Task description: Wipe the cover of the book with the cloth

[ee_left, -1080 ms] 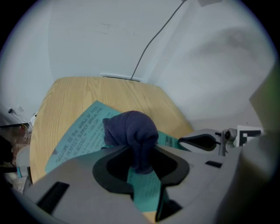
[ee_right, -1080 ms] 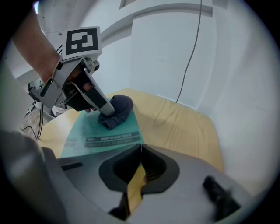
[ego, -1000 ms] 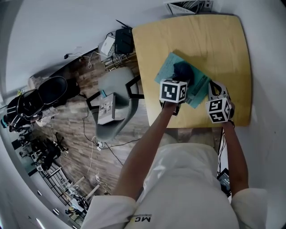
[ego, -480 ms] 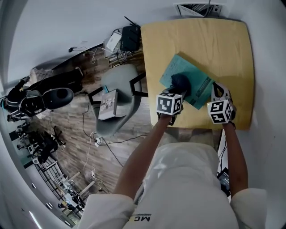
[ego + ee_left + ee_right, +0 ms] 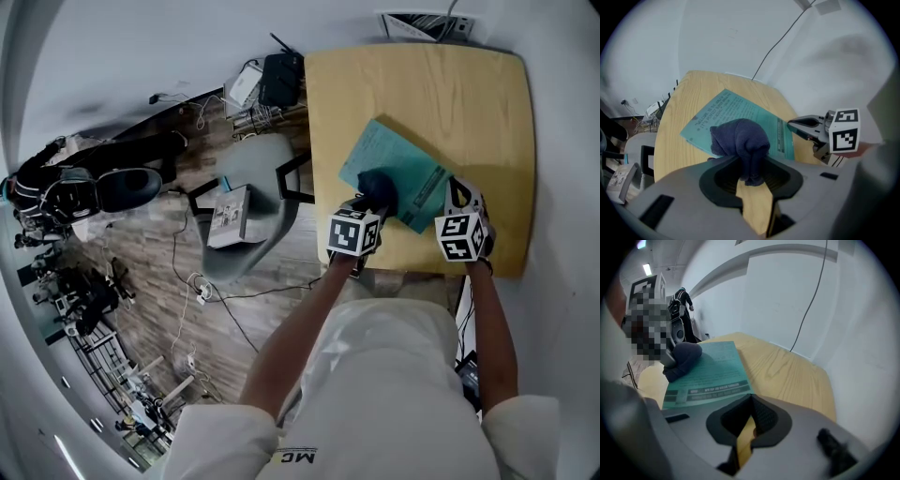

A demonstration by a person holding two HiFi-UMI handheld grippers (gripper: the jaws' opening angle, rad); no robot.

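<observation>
The book lies on the table just ahead of both grippers. The cloth has been drawn back across the cover to its near edge, so we judge one wiping stroke is ending. The left gripper pinches the bunched cloth, arm pulled in; the right gripper, jaws pressed together on nothing, rests just beside the book's corner.

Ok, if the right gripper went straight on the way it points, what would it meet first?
Most likely the near corner of the book, just ahead of the right gripper; depth is unclear, so it could slide onto the bare table beside that corner instead.
</observation>
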